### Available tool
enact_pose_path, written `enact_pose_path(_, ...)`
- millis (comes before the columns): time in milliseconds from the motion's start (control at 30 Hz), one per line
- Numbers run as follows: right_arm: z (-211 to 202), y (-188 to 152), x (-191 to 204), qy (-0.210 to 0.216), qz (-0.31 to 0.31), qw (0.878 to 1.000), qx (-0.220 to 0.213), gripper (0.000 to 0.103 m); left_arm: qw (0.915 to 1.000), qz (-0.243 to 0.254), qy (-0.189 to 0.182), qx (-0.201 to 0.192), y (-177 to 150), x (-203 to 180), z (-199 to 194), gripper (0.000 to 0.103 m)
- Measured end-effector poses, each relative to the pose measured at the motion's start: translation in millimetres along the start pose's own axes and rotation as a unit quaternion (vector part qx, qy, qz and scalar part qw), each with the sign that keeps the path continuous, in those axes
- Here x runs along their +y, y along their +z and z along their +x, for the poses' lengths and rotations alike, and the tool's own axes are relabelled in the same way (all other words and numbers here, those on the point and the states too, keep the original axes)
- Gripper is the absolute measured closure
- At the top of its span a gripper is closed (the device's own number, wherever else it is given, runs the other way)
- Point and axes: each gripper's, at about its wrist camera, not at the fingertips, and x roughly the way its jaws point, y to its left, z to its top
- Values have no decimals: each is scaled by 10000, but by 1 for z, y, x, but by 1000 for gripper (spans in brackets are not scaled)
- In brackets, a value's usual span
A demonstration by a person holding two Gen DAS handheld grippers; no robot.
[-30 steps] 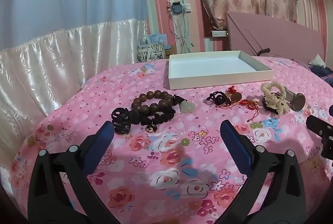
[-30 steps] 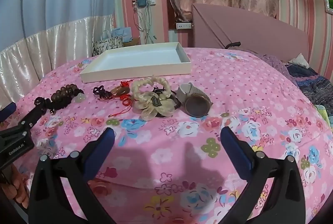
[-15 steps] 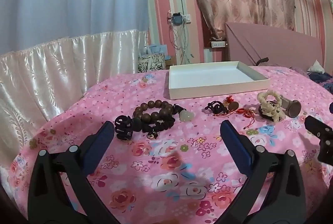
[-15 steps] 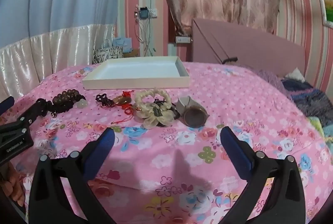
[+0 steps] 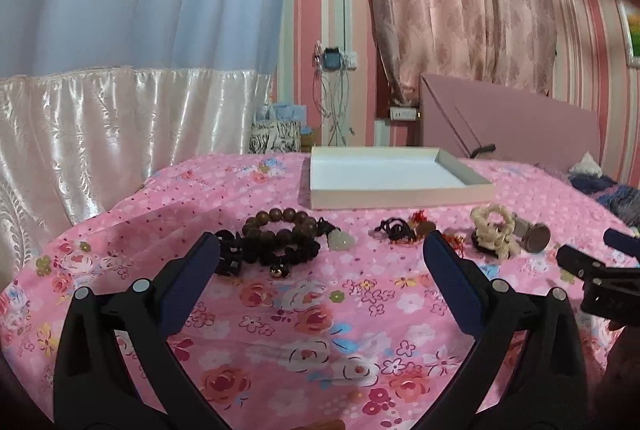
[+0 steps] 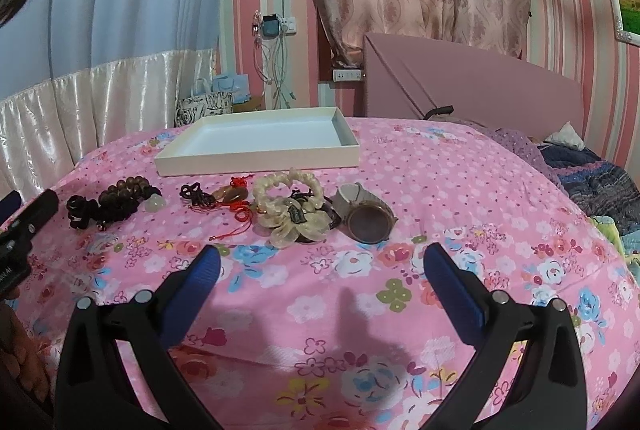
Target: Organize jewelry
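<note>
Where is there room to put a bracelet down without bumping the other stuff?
The white tray is bare inside. The cloth between the right gripper and the watch is free, and so is the cloth right of the watch. It is crowded in the row from the wooden beads to the watch.

On the bedspread (image 6: 460, 190) I see the tray (image 6: 256, 160) farthest back; before it, left to right: bead bracelets (image 6: 120, 200), corded pendant (image 6: 228, 195), flower bracelet (image 6: 292, 208), watch (image 6: 368, 220).
</note>
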Motion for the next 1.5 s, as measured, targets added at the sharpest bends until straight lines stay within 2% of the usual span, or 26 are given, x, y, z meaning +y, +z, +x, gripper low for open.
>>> enact_pose_path(900,4,-3,2,19,-2,10000,48,2,9998,154,28,103,-1,-8,7,3)
enact_pose_path(1500,20,-2,-16,41,412,9982,434,2,9993,286,128,208,-2,-11,13,3)
